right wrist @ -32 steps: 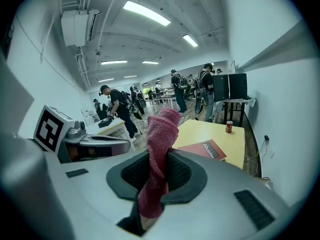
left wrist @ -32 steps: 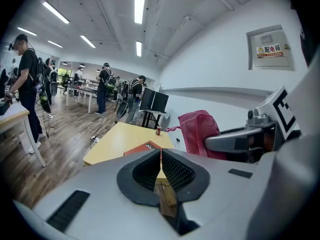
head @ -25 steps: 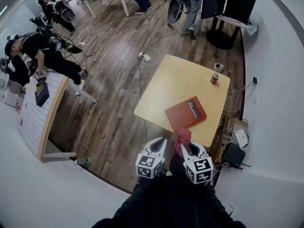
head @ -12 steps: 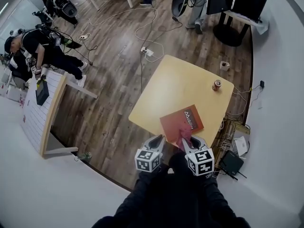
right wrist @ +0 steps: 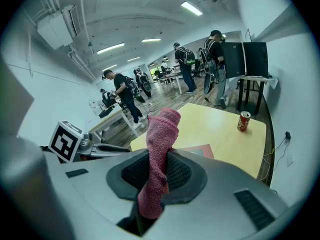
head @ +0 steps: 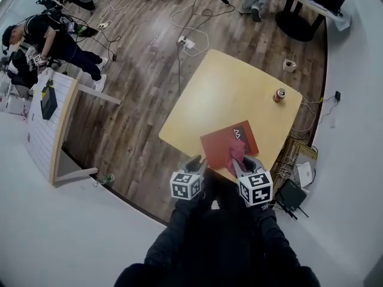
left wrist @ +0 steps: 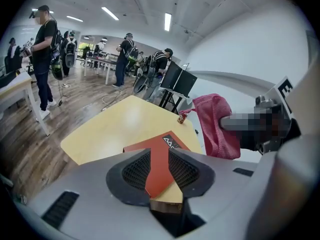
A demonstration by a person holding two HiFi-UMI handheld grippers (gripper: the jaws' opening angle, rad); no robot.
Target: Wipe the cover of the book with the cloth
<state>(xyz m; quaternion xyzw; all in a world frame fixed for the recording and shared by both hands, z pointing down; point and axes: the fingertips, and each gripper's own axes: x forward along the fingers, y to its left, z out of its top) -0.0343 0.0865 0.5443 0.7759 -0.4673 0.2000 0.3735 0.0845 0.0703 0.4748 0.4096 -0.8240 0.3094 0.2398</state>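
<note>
A red book (head: 227, 144) lies flat near the front edge of the yellow table (head: 227, 94). My right gripper (head: 244, 164) is shut on a pink cloth (head: 235, 153), which stands up from the jaws over the book's near edge. In the right gripper view the cloth (right wrist: 159, 149) fills the gap between the jaws, and a strip of the book (right wrist: 199, 149) shows behind it. My left gripper (head: 195, 164) hangs open at the table's near edge, left of the book. The book (left wrist: 159, 166) shows through its gap, nothing held.
A red drink can (head: 279, 95) stands near the table's far right edge. Cables and a power strip (head: 185, 41) lie on the wood floor beyond. A white side table (head: 51, 121) stands far left. Boxes and cords (head: 299, 175) crowd the floor right of the table. People stand around.
I have come closer to the table. Both grippers moved forward, from short of the table's near edge to over it, and the cloth now hangs over the book's near edge.
</note>
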